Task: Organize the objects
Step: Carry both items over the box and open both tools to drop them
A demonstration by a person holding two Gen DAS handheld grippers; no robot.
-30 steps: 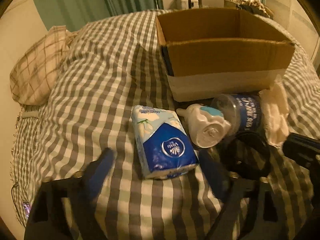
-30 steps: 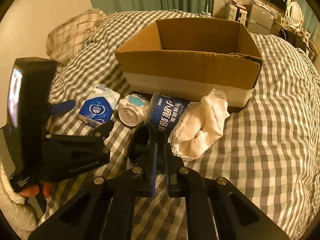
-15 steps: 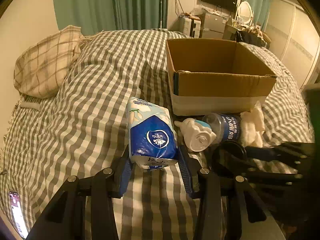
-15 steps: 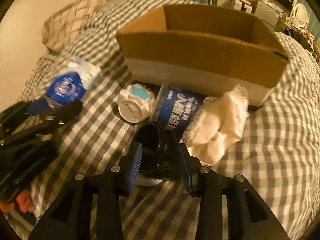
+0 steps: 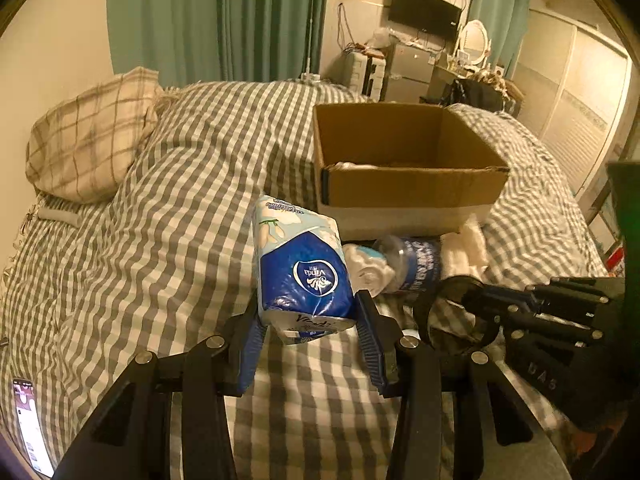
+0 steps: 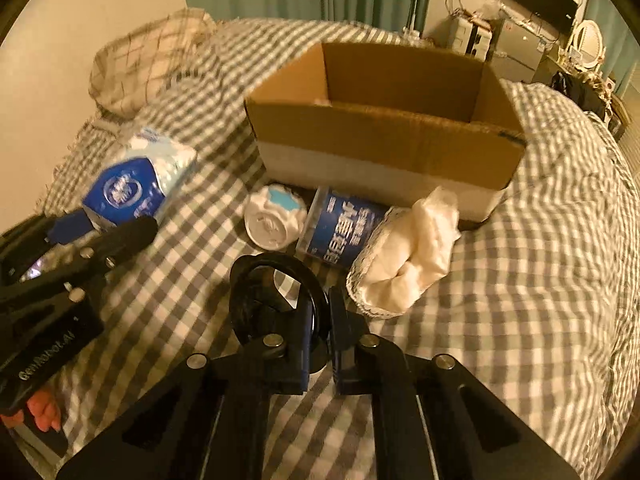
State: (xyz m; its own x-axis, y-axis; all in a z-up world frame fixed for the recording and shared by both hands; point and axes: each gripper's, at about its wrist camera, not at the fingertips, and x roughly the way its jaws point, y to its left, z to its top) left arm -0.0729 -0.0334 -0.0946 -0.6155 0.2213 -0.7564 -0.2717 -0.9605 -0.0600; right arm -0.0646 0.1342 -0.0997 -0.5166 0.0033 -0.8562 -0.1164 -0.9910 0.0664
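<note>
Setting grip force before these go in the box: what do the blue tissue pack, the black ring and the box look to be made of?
Tissue pack: soft glossy plastic film, shiny and dented between the left gripper fingers. Black ring: looks like rigid glossy plastic, holding shape in the right gripper; exact material unclear. Cardboard box: matte brown corrugated board with a rough torn top edge.

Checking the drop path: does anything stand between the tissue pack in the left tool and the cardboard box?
Nothing visible does. The tissue pack is held up in the left tool, and the cardboard box beyond it stands open-topped, with only its near wall to clear.
</note>
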